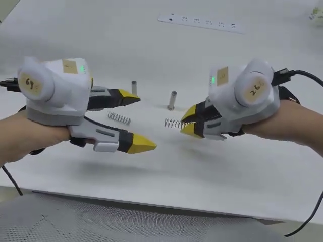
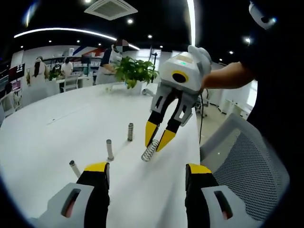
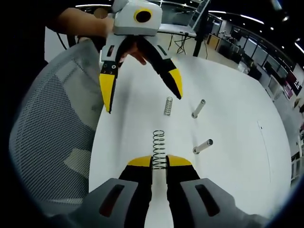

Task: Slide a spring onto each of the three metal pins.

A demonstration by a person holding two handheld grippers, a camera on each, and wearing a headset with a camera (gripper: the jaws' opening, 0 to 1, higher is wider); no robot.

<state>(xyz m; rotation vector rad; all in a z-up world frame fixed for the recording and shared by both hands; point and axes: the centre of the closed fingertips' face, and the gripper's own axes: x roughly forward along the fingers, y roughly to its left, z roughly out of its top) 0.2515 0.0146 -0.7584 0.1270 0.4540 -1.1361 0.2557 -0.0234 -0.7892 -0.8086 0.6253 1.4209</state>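
Your right gripper (image 1: 189, 121) pinches a spring (image 1: 173, 123) at centre frame; your left gripper (image 1: 145, 122), centre-left, has jaws spread.

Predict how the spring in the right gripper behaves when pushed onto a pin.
The spring is thin open coil, held by one end in the right gripper: its free end will probably flex. It looks light; pushed askew against a pin, it may buckle.

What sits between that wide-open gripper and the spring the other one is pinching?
A loose spring lies between the left gripper and the held spring; the right gripper view shows it.
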